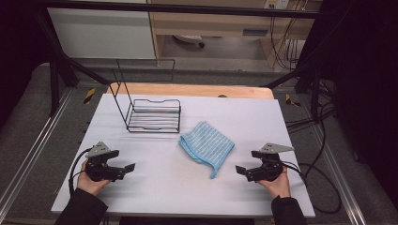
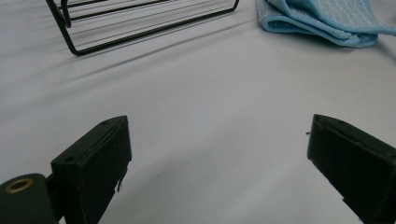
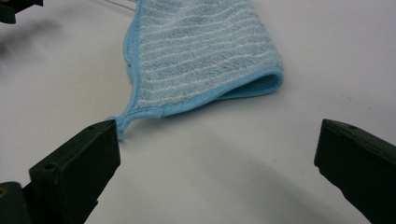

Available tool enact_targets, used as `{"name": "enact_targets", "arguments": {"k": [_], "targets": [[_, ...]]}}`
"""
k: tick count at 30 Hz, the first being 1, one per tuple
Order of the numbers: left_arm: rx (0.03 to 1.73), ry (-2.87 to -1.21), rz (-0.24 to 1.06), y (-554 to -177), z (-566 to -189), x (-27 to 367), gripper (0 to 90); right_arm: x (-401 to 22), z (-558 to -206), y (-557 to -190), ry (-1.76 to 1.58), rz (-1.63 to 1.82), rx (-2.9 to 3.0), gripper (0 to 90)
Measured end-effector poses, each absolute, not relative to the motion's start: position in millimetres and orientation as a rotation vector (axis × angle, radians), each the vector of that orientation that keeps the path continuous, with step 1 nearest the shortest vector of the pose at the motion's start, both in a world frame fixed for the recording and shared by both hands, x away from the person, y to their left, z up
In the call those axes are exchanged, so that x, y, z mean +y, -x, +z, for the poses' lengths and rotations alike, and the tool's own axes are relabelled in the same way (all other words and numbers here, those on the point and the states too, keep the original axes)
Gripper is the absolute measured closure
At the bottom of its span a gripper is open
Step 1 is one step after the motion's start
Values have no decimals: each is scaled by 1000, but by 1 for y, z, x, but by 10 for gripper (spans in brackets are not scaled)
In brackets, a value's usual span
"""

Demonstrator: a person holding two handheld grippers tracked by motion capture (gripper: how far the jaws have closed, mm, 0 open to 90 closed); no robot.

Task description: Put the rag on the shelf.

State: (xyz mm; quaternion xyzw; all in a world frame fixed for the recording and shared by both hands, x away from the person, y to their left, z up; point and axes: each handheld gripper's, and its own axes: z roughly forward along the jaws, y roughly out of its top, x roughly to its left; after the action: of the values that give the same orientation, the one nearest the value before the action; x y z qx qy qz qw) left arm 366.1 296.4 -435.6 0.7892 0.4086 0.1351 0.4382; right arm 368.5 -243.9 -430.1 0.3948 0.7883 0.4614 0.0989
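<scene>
A fixed high camera looks forward and down over the whole white table [image 1: 155, 187], while two low cameras ride close above its surface, the left gripper view facing the wire rack [image 2: 140, 28], both sharing the folded blue cloth [image 3: 205, 60].

Folded blue striped cloth [image 1: 207, 145] lies flat, between the grippers; black wire rack [image 1: 154, 115] stands beyond the left gripper [image 1: 123, 166].

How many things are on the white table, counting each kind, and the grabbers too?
Blue striped cloth: 1
Black wire rack: 1
Grippers, left gripper and right gripper, both open and empty: 2
Total: 4
</scene>
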Motion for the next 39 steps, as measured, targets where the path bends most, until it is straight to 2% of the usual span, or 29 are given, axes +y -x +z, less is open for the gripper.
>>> {"name": "enact_targets", "arguments": {"k": [7,19,25,27,33,39], "targets": [[1017,-1968,344,-367,-436,296,63,-227,-428,-368,-1129,1325,2379,40],[1029,-1966,345,-367,-436,297,63,-192,-421,-373,-1088,1290,2406,139],[1029,-1969,347,-367,-436,297,62,-167,-415,-380,-1026,1269,2445,261],[1031,-1965,347,-367,-436,297,62,-163,-415,-382,-1019,1257,2457,277],[1031,-1967,346,-367,-436,297,61,-134,-423,-394,-961,1197,2521,432],[1030,-1972,345,-367,-436,297,61,-120,-436,-402,-933,1119,2549,534]]}}
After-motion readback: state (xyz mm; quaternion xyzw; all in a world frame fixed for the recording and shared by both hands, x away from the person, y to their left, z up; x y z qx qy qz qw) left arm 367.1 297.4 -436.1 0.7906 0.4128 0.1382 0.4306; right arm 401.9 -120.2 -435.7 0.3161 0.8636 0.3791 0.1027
